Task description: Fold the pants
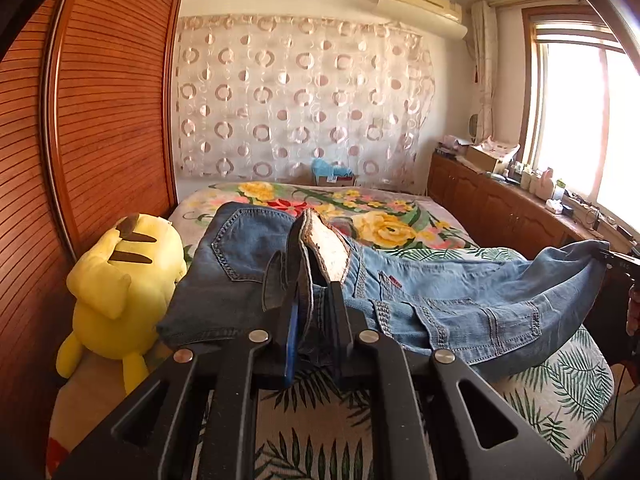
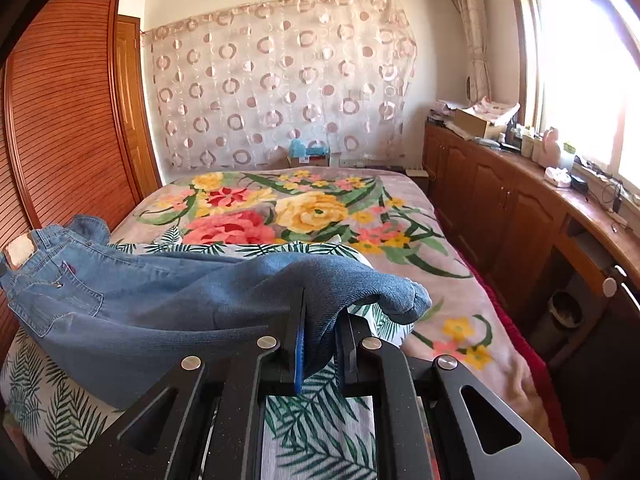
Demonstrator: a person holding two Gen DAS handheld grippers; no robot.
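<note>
Black linkage bars fill the bottom of each wrist view, leading up to two narrow fingers that point forward and somewhat down over the bed. Nearly closed, the left gripper [image 1: 310, 312] pinches the waistband of the faded blue denim pants [image 1: 420, 300], its blue-padded finger on the left and a black finger on the right, with the band standing upright between them. A worn pale leather patch [image 1: 330, 248] sits on that waistband; any writing on it is too faint to read. A small red tab [image 1: 394, 281] marks the edge of a back pocket, its lettering also illegible. Likewise nearly shut, the right gripper [image 2: 320, 328] clamps the leg end of the pants [image 2: 160, 296], whose hem flops over to the right of the fingers. Between the two grips the denim hangs in a sagging span just above the white bedsheet printed with green palm leaves [image 2: 316, 420], the seat and pockets facing up. A yellow plush toy with brown stripes [image 1: 120, 280] sits beside the pants on the left.
</note>
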